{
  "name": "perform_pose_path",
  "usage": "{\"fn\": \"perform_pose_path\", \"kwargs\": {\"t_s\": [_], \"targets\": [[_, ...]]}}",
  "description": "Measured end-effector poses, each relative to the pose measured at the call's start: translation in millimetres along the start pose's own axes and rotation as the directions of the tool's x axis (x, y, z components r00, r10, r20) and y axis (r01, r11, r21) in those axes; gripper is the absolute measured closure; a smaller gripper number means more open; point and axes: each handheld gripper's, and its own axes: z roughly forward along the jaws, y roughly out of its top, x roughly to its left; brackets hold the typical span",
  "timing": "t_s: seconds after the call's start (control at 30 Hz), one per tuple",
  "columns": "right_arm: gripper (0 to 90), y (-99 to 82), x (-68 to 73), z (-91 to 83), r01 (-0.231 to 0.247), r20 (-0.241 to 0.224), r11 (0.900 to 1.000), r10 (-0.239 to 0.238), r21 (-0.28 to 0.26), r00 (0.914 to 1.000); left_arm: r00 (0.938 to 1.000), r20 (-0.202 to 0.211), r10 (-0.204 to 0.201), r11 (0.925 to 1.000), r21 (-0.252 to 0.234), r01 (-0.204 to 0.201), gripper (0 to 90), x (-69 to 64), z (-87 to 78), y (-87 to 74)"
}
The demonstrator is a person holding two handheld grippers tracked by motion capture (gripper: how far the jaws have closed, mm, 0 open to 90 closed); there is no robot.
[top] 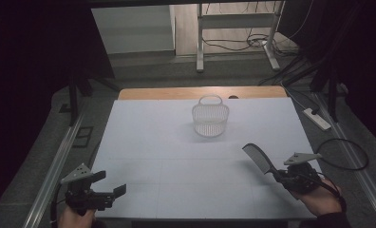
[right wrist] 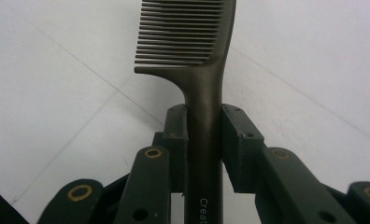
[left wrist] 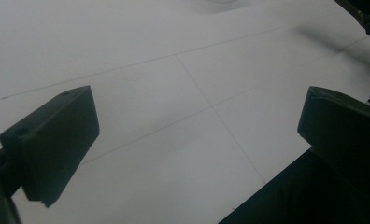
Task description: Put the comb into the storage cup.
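My right gripper [top: 280, 175] is shut on the handle of a dark comb [top: 258, 157], held over the right front of the white table [top: 153, 142]. In the right gripper view the comb [right wrist: 197, 42] rises straight up between the two jaws, teeth to the left, with my right gripper [right wrist: 204, 126] clamped on its handle. A small clear mesh basket [top: 210, 116] with a loop handle stands at the table's far middle. My left gripper [top: 111, 184] hovers open at the front left corner; in the left gripper view my left gripper [left wrist: 197, 126] has nothing between its wide-apart jaws.
A wooden strip [top: 176, 92] edges the table's far side. A white power strip [top: 317, 118] and cables lie on the floor at the right. Metal rails [top: 53, 166] run along both sides of the table.
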Motion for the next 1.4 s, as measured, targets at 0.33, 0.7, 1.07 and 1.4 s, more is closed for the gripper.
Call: {"fn": "perform_pose_path", "kwargs": {"t_s": [0.33,0.7,1.07,1.4], "targets": [[72.5,7.1,7.0,-11.2,0.011,-0.012,0.9953,-0.012,-0.096,0.9999,0.9994,0.028,0.022,0.9995,-0.022,-0.021,0.0,3.3,6.5,16.4],[72.5,16.9,24.2,-20.4,0.057,-0.028,0.9817,-0.063,-0.182,0.9976,0.9934,0.102,0.053,0.9985,-0.020,-0.051,0.0,-1.1,19.1,38.6],[72.4,23.6,36.3,-23.5,0.086,-0.058,0.9680,-0.102,-0.236,0.9931,0.9883,0.129,0.081,0.9964,-0.034,-0.078,0.0,-9.3,31.8,60.0],[72.4,32.9,48.8,-19.6,0.121,-0.074,0.9612,-0.144,-0.248,0.9868,0.9799,0.174,0.098,0.9951,-0.014,-0.097,0.0,-18.3,46.3,75.6]]}}
